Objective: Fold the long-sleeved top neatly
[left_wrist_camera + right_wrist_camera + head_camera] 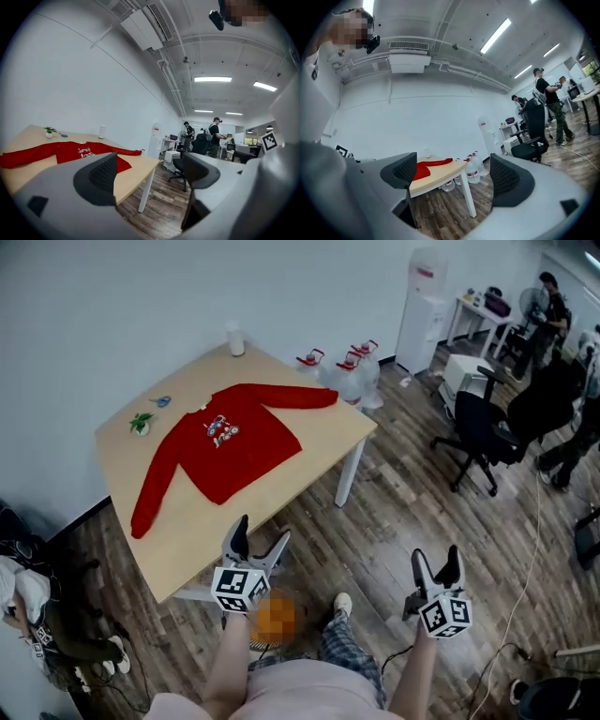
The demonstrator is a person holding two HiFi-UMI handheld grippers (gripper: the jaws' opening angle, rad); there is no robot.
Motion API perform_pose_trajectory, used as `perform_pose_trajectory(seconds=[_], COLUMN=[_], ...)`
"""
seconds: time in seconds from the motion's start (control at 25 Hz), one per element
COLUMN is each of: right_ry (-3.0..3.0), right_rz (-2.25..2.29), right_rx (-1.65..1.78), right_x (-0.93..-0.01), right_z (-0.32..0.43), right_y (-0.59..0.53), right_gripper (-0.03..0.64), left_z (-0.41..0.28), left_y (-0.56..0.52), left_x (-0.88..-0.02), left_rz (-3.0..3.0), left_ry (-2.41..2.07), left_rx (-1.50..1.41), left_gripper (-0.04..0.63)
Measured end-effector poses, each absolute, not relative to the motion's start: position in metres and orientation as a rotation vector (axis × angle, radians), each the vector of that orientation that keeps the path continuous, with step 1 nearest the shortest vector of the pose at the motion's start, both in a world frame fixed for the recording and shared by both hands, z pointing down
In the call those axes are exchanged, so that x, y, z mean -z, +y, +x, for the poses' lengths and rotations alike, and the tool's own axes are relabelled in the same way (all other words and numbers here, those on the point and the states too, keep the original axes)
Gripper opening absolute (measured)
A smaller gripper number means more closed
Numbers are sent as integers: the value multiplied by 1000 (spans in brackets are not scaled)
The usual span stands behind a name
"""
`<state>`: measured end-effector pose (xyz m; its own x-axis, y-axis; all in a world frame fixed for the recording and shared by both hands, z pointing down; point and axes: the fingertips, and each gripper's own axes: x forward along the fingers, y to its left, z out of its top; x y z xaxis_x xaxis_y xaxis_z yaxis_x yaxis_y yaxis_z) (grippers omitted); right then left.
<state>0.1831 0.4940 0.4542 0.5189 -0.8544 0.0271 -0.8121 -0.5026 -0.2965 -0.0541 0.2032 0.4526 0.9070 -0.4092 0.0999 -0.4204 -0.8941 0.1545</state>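
A red long-sleeved top [222, 448] lies spread flat on the light wooden table [302, 451], both sleeves stretched out, a small print on its chest. It also shows in the left gripper view as the top [65, 151] and in the right gripper view as a red patch of the top [427, 168]. My left gripper [259, 540] hovers open at the table's near edge, short of the garment. My right gripper [437, 562] is open over the floor, well right of the table. Neither holds anything.
On the table's far side stand a white cup [234, 337], a small plant [141, 423] and a blue item [161, 401]. Water jugs [348, 371] and a dispenser [420, 310] stand beyond. Office chairs [487, 432] and people [550, 310] fill the right. Bags [37, 615] lie left.
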Motion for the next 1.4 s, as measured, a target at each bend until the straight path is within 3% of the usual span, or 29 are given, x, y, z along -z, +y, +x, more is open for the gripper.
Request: perform_pose_trajectory(seconds=[0.24,0.44,1.4], right_ry=[1645,1820,2291], right_rz=[-2408,-2306,-1929], right_rx=[289,321,399], right_x=[-444,-445,-456], right_z=[287,323,308], right_y=[399,333,45], right_gripper=[472,472,466], left_z=[-11,-2,-34], left_y=[151,127,-26], left_x=[-447,-452,-460], left_rz=[2810,2748,2489], left_ry=[-911,-1084,-1520], left_rx=[-83,-98,-50], left_gripper=[420,420,420])
